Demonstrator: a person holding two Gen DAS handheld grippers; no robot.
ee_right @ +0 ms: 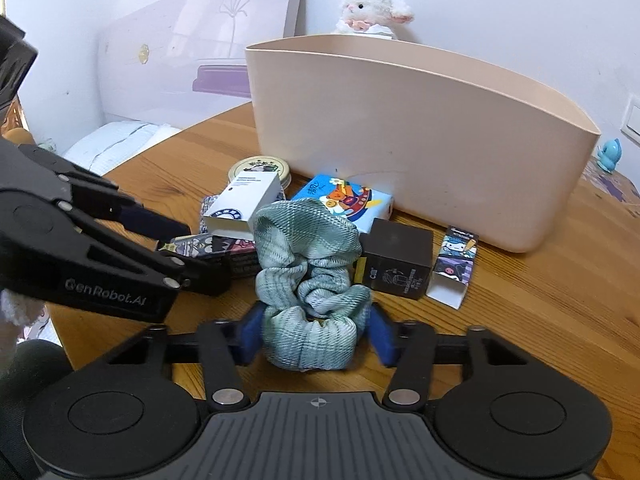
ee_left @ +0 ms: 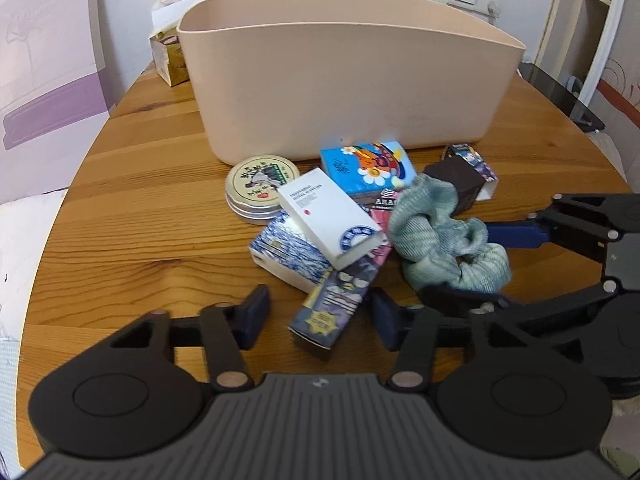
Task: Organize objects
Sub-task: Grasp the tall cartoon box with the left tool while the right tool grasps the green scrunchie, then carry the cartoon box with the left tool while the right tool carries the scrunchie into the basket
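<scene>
**Scrunchie between the right jaws, left jaws spread over the pile**

Nearest the right wrist camera, the right gripper (ee_right: 316,336) has its blue fingers (ee_right: 250,338) on either side of a green plaid scrunchie (ee_right: 308,276), pads against the fabric at its lower loop; the jaws are narrowed onto it. The scrunchie's upper loop folds over and hides part of the clutter behind.

Going left to right across the wooden table (ee_left: 152,208): a round tin (ee_left: 260,184) sits just in front of the bin's left corner. A white carton (ee_left: 332,216) leans across a blue-and-white patterned box (ee_left: 284,252), with a long dark cartoon-printed box (ee_left: 336,304) poking out beneath, its far end buried. The left gripper (ee_left: 318,316) hovers with jaws wide apart, that long box's near end lying between them, neither finger touching it. A bright blue cartoon pack (ee_left: 366,166) lies against the bin's base; under it a dark item shows only the letters "ARA", the rest covered. Next come the scrunchie, a dark brown cube box (ee_right: 396,264) just behind it, and a small cartoon box (ee_right: 456,264) with its white end flap open.

Behind everything stands the beige bin (ee_left: 344,80); its inside floor is out of sight from both cameras. A plush lamb (ee_right: 372,10) peeks over its rim, body hidden.
</scene>
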